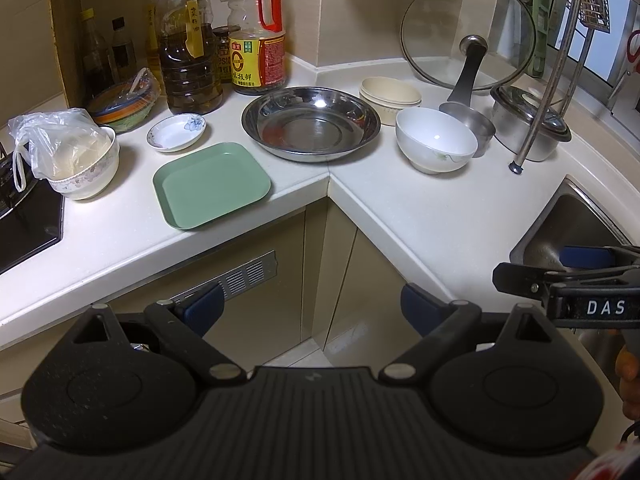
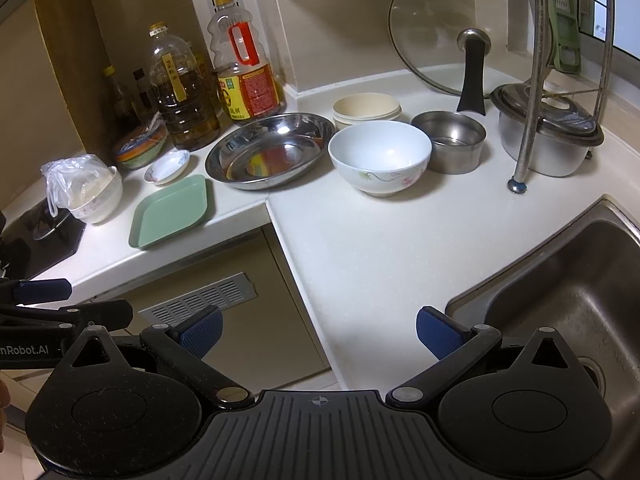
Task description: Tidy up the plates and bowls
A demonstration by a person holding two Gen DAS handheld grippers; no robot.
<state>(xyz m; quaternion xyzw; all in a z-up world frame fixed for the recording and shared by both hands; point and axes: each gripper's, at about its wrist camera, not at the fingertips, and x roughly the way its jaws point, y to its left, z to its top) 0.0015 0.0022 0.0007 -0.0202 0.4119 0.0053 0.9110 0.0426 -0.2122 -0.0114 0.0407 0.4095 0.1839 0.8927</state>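
Both your left gripper (image 1: 312,304) and right gripper (image 2: 318,332) gape wide, empty. White bowl (image 2: 379,156), frame centre: likely brittle, slick; pinch its rim.

Dim warm light, glare on steel basin (image 1: 311,122) (edges fisheye-bent).

A green square plate (image 1: 211,184), small white saucer (image 1: 176,132), steel basin (image 1: 311,123), white bowl (image 1: 436,140) and stacked cream bowls (image 1: 390,98) sit upright on the counter.
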